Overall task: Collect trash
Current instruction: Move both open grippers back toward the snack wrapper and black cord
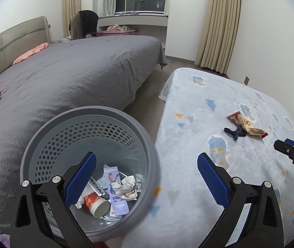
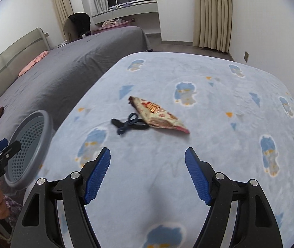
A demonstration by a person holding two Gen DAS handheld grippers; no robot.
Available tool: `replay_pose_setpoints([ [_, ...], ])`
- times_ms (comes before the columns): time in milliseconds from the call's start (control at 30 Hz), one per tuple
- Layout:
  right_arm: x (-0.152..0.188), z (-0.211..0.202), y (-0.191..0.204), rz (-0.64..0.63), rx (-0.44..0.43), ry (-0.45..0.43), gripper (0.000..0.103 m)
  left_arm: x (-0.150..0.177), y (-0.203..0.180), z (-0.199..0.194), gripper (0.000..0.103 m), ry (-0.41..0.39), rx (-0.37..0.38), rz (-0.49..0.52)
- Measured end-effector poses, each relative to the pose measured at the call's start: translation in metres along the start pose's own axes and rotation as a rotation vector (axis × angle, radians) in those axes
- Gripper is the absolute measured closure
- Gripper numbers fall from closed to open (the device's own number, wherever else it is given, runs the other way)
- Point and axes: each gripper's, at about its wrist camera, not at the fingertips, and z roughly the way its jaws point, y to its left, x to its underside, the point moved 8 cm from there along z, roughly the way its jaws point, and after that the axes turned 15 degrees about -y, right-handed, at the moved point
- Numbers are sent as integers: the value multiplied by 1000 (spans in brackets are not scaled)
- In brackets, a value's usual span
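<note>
Both claws stand released and empty. The left gripper (image 1: 147, 177) hangs over a grey perforated wastebasket (image 1: 50, 142) holding a paper cup (image 1: 97, 204), crumpled paper (image 1: 128, 188) and a purple carton (image 1: 114, 186); its print is unreadable. The right gripper (image 2: 148, 173) faces a snack wrapper (image 2: 159, 115) touching a dark bow (image 2: 129, 124) on the blue blanket (image 2: 219, 144), beside a grey bed (image 2: 68, 70).
</note>
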Motion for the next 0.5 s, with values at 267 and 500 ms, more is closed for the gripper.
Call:
replay_pose_setpoints([
  [267, -10, 43, -18, -29, 8, 24, 31, 7, -21, 13, 7, 25, 22, 24],
  [500, -5, 79, -27, -103, 30, 76, 31, 13, -27, 22, 7, 46, 25, 35],
])
